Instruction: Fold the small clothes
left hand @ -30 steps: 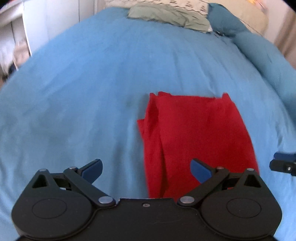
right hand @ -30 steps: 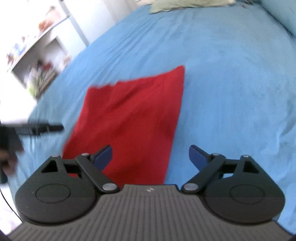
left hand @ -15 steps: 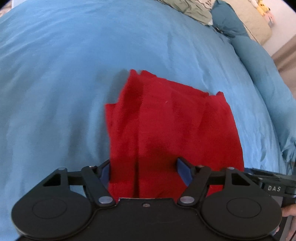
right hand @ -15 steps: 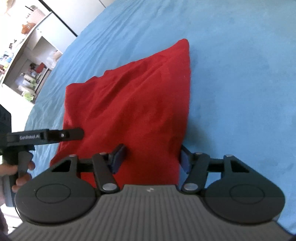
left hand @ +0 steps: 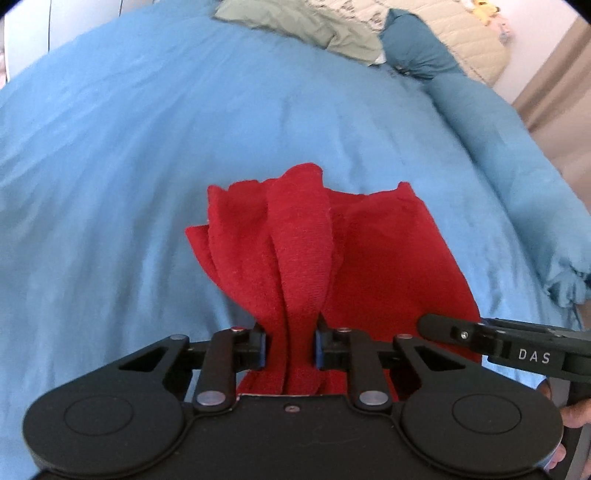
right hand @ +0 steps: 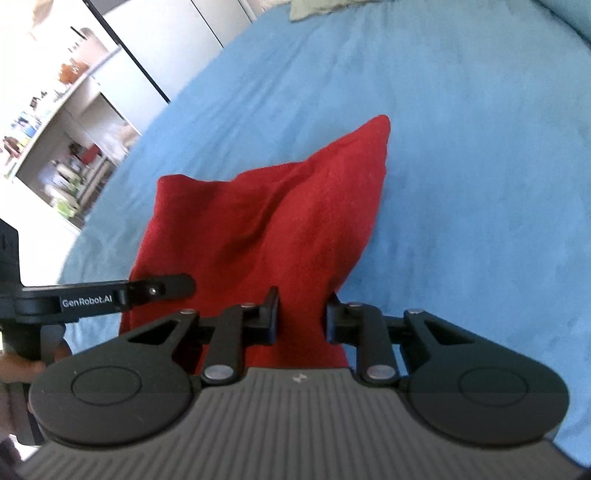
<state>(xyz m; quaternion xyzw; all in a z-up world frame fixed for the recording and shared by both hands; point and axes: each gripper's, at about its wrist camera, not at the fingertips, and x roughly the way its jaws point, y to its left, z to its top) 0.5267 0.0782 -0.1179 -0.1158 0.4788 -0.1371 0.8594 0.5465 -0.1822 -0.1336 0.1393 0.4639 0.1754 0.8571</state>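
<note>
On the bed: a red cloth point(left hand: 388, 266) lies on the blue bedspread point(left hand: 147, 166), its near edge lifted off the cover by both grippers.
Red cloth: bunched into upright pleats where it is held on the left side, broader and flatter toward the right; in the right wrist view point(right hand: 266, 221) its far corner rises to a point.
Left gripper point(left hand: 290, 347): jaws clamped on a gathered fold of the red cloth, the blue pads pressed against the fabric on both sides.
Right gripper point(right hand: 301, 317): jaws clamped on the cloth's near edge close to its right side, fabric filling the gap between them.
Grippers to each other: near, side by side along the same edge; each shows at the margin of the other's view, the right one with the lettering "DAS", the left one with "GenRobot.AI".
Far end of the bed: a grey-green garment point(left hand: 306, 26) lies crumpled next to a dark teal pillow point(left hand: 417, 55), well apart from the red cloth.
Beyond the bed, left side: white shelves point(right hand: 62, 122) with small items, blurred.
</note>
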